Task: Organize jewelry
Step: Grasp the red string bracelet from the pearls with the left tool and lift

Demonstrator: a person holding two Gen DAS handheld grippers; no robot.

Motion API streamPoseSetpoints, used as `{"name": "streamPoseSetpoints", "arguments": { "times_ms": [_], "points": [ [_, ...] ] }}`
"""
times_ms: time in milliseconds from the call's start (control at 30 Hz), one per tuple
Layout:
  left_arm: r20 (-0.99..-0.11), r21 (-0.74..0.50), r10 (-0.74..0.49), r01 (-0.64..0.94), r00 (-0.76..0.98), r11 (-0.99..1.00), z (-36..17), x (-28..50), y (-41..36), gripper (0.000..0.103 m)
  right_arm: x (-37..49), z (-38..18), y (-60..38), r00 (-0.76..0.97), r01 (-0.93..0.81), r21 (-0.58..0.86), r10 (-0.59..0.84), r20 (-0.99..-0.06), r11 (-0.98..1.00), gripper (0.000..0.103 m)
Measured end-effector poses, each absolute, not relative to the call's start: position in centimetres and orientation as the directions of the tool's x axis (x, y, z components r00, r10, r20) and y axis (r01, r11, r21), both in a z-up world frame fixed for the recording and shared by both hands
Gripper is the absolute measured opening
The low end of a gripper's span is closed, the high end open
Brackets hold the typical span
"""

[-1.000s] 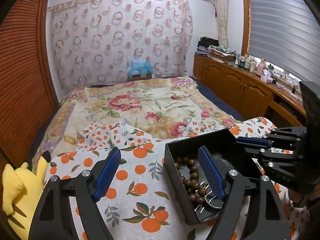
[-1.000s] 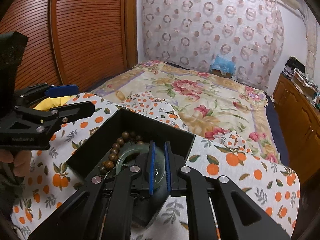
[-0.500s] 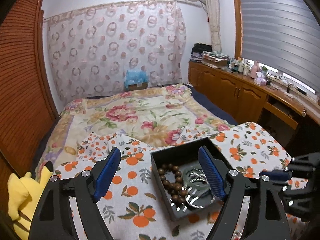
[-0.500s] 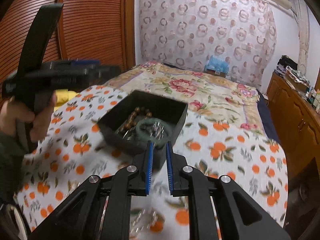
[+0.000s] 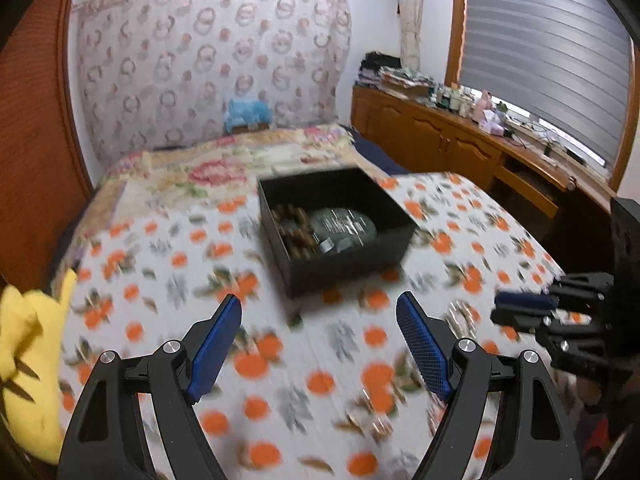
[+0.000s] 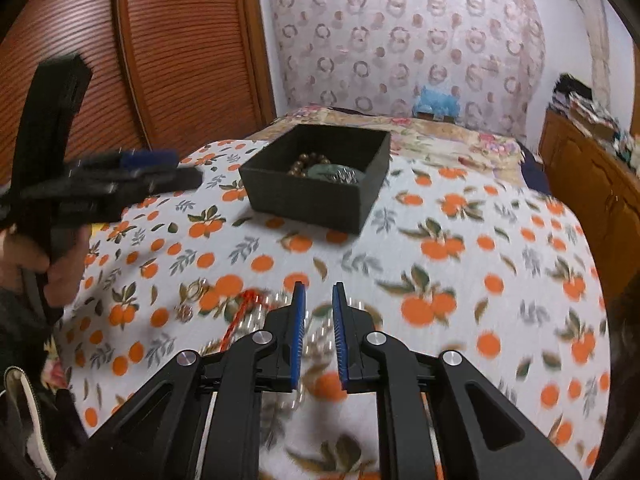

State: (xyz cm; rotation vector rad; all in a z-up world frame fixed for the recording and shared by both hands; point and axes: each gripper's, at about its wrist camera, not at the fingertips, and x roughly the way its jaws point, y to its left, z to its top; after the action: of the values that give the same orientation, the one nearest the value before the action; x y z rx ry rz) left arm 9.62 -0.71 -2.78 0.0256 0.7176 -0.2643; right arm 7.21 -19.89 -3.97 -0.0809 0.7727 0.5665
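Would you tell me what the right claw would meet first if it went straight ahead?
Probably the bead string lying on the orange-print cloth just under the right claw; the black box sits farther along.

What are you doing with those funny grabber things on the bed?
Tidying jewelry. A wooden bead bracelet and a green bangle already sit in the black box on the orange-print cloth. The right gripper, fingers slightly apart and holding nothing, hovers over a pearly bead strand with a red cord on the cloth. The left gripper is open and empty.

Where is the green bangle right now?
The green bangle lies inside the black open box beside the brown bead bracelet, beyond both tongs.
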Motion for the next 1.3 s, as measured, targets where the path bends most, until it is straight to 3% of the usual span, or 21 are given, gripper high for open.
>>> {"name": "streamPoseSetpoints", "arguments": {
  "times_ms": [167,300,433,500,600,767,933,1100,1300],
  "points": [
    [-0.684,-0.086,-0.266,0.287,0.679,0.954,-4.4,7.7,-2.0,0.076,5.8,-4.9,-21.6,0.579,-0.476,0.145,0.433,-0.691,0.868,0.024],
    [-0.706,-0.153,-0.346,0.343,0.618,0.927,-5.4,6.8,-3.6,0.060,5.3,-5.8,-22.4,0.580,-0.456,0.122,0.398,-0.711,0.881,0.025],
    [-0.728,-0.144,-0.352,0.371,0.588,0.917,-6.2,6.7,-5.5,0.048,4.9,-6.5,-22.8,0.578,-0.455,0.113,0.390,-0.717,0.883,0.025],
    [-0.739,-0.156,-0.359,0.373,0.570,0.915,-6.7,6.9,-6.0,0.035,4.8,-6.8,-23.0,0.575,-0.454,0.116,0.390,-0.719,0.883,0.025],
    [-0.755,-0.174,-0.366,0.371,0.545,0.912,-7.5,7.1,-6.7,0.027,4.7,-7.1,-23.0,0.572,-0.459,0.122,0.398,-0.717,0.880,0.025],
    [-0.779,-0.164,-0.343,0.358,0.525,0.919,-8.5,7.3,-7.3,0.020,4.6,-7.1,-23.1,0.568,-0.472,0.140,0.421,-0.707,0.871,0.025],
    [-0.782,-0.163,-0.342,0.359,0.521,0.919,-8.8,7.4,-7.7,0.020,4.5,-7.1,-23.2,0.571,-0.470,0.150,0.430,-0.699,0.870,0.025],
    [-0.775,-0.185,-0.363,0.363,0.518,0.913,-8.7,7.4,-7.7,0.003,4.6,-7.2,-23.3,0.570,-0.469,0.153,0.430,-0.701,0.870,0.025],
    [-0.750,-0.196,-0.370,0.349,0.548,0.916,-8.0,7.0,-6.6,0.002,4.7,-7.4,-23.6,0.561,-0.465,0.175,0.442,-0.700,0.868,0.025]
  ]
}}
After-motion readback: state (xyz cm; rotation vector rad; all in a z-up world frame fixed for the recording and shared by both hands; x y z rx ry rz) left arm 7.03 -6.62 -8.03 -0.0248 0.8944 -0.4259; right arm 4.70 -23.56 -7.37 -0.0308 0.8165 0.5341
